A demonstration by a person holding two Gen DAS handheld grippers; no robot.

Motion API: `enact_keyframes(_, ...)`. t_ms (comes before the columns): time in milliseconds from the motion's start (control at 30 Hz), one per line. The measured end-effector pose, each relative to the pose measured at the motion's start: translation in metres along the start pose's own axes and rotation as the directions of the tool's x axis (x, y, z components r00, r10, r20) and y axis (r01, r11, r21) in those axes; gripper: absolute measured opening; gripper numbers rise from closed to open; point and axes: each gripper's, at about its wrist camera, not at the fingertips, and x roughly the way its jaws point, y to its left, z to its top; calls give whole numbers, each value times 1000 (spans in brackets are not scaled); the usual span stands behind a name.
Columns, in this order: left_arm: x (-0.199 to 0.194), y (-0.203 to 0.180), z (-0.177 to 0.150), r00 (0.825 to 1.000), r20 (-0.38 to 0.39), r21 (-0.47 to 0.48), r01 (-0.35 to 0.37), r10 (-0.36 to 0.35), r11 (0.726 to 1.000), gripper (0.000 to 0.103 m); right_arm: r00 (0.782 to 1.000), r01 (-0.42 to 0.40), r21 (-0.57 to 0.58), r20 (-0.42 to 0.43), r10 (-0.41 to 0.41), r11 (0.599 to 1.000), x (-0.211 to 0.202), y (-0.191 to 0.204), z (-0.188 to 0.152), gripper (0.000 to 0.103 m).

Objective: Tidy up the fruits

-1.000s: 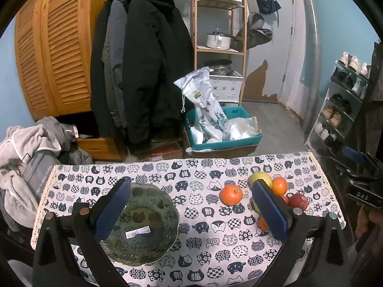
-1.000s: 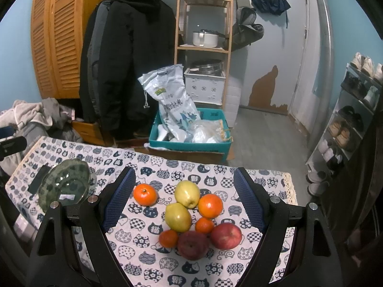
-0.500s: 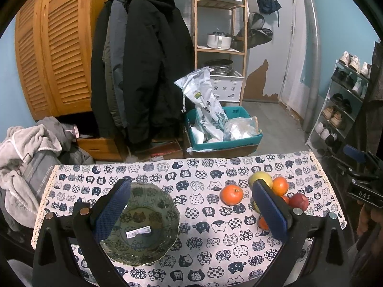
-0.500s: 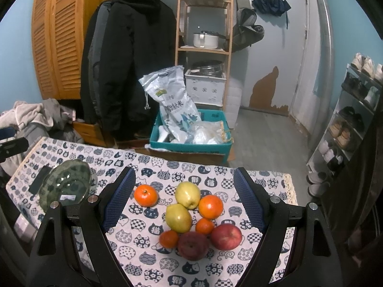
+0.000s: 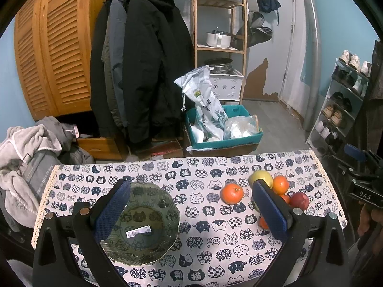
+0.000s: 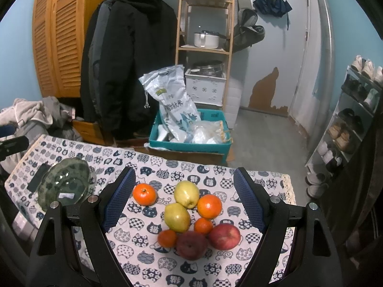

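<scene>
Loosely clustered fruits point(image 6: 189, 215) look whole, one red apple point(image 6: 191, 245) perhaps bruised.

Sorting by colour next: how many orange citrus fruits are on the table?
4. One lone orange sits apart at the left, one large orange at the pile's right, and two small ones lower down. None seems hidden.

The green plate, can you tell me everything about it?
The green plate looks like dark see-through glass with a wavy, scalloped rim. It lies flat and holds no fruit, on the cat-print tablecloth, on the left part of the table, apart from the fruit. A white barcode sticker shows at its middle. The open left gripper hovers near it.
</scene>
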Motion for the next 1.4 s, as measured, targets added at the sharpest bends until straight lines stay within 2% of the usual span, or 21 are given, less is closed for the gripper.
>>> enact_keyframes(500,4,-3,-3,1000,-9,8,0,0,1000,102,1000,1,9,2,-1,1000,-2,-4,-3,82)
enact_keyframes(1033,21,-16,-3,999,-38,39,13,-11,999,102,1000,16,45,-9,-15,999,0,-25,-12,82)
enact_keyframes(1233,41,-28,-7,996,-90,65,24,-18,998,102,999,35,67,-28,-33,997,5,-40,-15,82)
enact_keyframes(1400,62,-38,-13,986,-159,66,62,-51,996,102,996,65,82,-65,-60,994,15,-54,-22,82)
